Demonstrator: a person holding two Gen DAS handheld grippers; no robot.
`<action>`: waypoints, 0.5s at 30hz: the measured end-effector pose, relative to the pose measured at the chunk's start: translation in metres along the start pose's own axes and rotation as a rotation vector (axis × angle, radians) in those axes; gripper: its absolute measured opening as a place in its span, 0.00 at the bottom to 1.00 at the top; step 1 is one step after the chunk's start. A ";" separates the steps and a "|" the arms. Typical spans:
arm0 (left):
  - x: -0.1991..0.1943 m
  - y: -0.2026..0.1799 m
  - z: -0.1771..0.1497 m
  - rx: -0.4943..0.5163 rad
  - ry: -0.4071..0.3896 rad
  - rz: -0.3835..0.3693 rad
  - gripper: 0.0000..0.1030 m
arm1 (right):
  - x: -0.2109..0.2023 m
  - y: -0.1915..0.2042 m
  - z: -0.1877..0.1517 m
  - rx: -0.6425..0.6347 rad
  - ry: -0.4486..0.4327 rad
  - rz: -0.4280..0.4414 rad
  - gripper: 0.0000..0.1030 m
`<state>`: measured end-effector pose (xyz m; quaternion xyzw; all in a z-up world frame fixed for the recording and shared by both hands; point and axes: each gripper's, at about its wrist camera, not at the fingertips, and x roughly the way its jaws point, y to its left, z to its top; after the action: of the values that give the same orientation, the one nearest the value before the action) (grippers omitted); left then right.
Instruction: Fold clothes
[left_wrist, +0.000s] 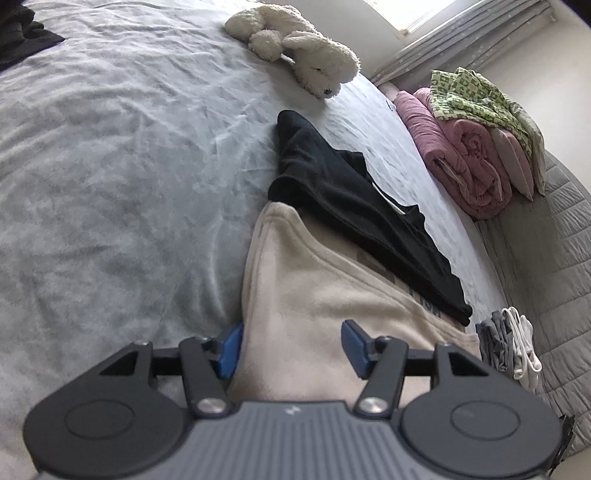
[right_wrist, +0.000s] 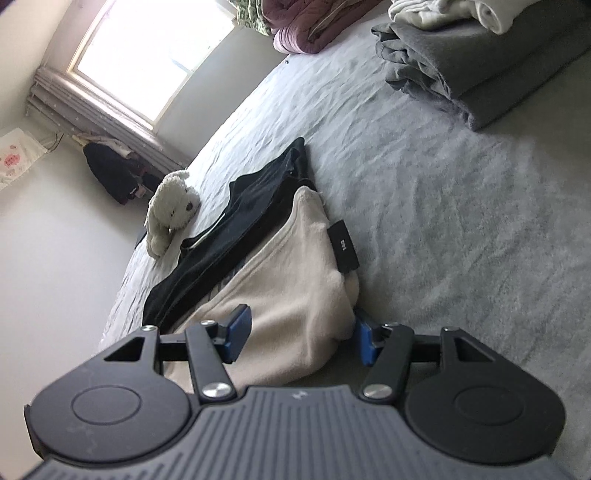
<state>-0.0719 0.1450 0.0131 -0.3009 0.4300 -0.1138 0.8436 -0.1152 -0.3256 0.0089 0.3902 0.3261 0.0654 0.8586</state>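
On the bed (left_wrist: 110, 166), a beige top (left_wrist: 314, 295) lies partly under a black garment (left_wrist: 351, 206). Left tongs (left_wrist: 291, 349) and right tongs (right_wrist: 301, 334) straddle its near edge, jaws wide, gripping nothing. Likely step: pinching both corners, which calls for closing on cloth.

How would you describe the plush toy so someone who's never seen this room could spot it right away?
Start at the big grey bed and look toward the window end. Beyond the black garment that lies on the beige top, the plush toy lies on its side. It is the only fluffy white thing there, with a dark nose.
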 end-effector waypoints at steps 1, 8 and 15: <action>0.001 0.000 0.001 0.001 -0.004 0.000 0.57 | 0.001 0.000 0.000 -0.002 -0.003 0.000 0.59; 0.004 0.001 0.005 0.001 -0.036 0.012 0.57 | 0.005 -0.002 0.004 0.009 -0.026 0.001 0.50; 0.005 0.005 0.006 0.002 -0.063 0.030 0.33 | 0.007 -0.006 0.005 0.031 -0.038 -0.006 0.38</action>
<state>-0.0640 0.1488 0.0097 -0.2970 0.4077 -0.0921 0.8585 -0.1078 -0.3305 0.0034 0.4036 0.3117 0.0503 0.8587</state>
